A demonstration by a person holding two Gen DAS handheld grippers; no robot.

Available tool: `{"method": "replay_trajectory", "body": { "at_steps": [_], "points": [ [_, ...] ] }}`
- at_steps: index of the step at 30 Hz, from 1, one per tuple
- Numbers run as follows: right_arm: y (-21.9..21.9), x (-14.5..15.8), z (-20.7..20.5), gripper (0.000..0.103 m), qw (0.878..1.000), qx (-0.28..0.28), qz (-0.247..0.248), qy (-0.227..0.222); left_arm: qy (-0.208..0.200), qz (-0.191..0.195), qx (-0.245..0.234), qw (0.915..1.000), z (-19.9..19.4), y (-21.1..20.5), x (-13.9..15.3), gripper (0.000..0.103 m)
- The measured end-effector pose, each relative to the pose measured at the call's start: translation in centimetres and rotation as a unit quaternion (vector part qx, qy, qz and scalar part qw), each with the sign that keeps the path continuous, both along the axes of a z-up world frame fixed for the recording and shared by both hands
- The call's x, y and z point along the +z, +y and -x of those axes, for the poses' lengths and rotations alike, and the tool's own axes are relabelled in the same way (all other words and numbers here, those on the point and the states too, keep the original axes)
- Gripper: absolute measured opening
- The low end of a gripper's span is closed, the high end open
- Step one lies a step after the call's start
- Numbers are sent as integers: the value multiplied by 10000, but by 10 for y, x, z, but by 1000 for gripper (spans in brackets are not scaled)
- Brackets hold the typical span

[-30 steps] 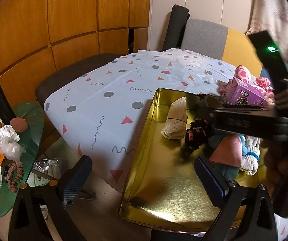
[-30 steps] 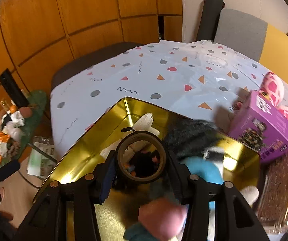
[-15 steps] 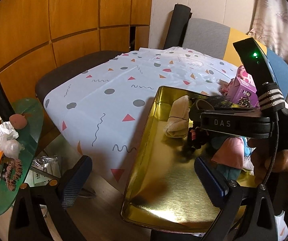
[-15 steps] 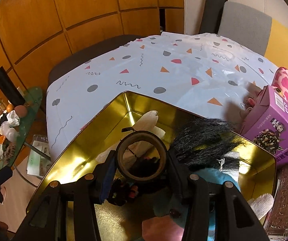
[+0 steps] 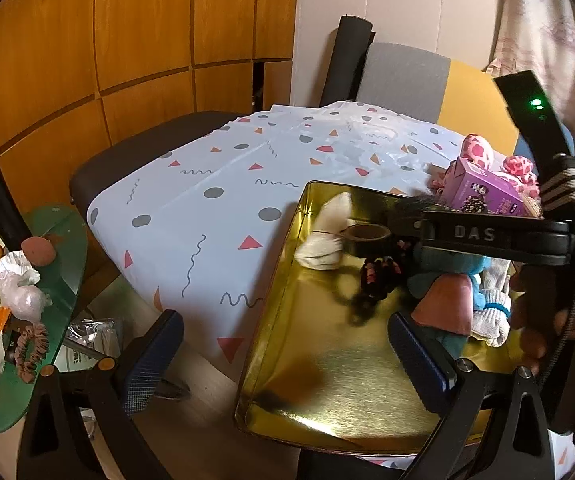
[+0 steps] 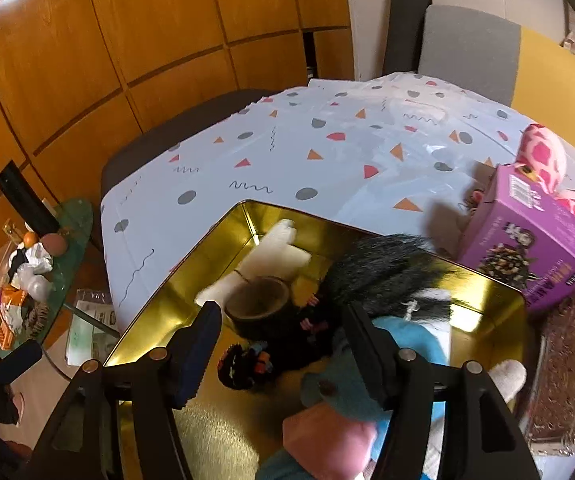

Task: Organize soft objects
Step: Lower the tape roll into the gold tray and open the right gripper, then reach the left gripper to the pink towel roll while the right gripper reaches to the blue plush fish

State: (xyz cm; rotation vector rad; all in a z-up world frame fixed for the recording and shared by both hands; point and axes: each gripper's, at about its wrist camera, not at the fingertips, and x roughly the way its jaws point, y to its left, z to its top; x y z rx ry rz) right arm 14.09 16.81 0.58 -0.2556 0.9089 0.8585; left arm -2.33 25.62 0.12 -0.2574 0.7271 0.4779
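- The right gripper [image 6: 283, 344], which a second ago clamped the tape roll [image 6: 257, 300], is opening its jaws; nothing sits between them now.
- The roll now lies in the gold tin tray [image 6: 223, 236], against the white sock [image 6: 275, 256] and black hair scrunchie [image 6: 247, 364].
- That drop looks finished, so the pink spotted plush [image 6: 543, 152] outside the tray is likely next.
- The left gripper [image 5: 283, 352] hovers wide open and empty over the tray's near edge.

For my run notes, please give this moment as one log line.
right gripper: opening, empty | tape roll: in gold tray | left gripper: open, empty
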Motion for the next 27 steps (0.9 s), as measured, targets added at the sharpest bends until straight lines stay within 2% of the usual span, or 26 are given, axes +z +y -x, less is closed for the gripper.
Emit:
{"method": "replay_trajectory", "body": {
  "at_steps": [16,27],
  "points": [
    [-89,27,12,65,9976,-540,-324,-278,-81,-208,-495,9985,-4,-38,11,102],
    [-168,42,13,65,9931,-1024,-301,-481,-84,-380,-886,9953,-15,-66,19,102]
  ]
}}
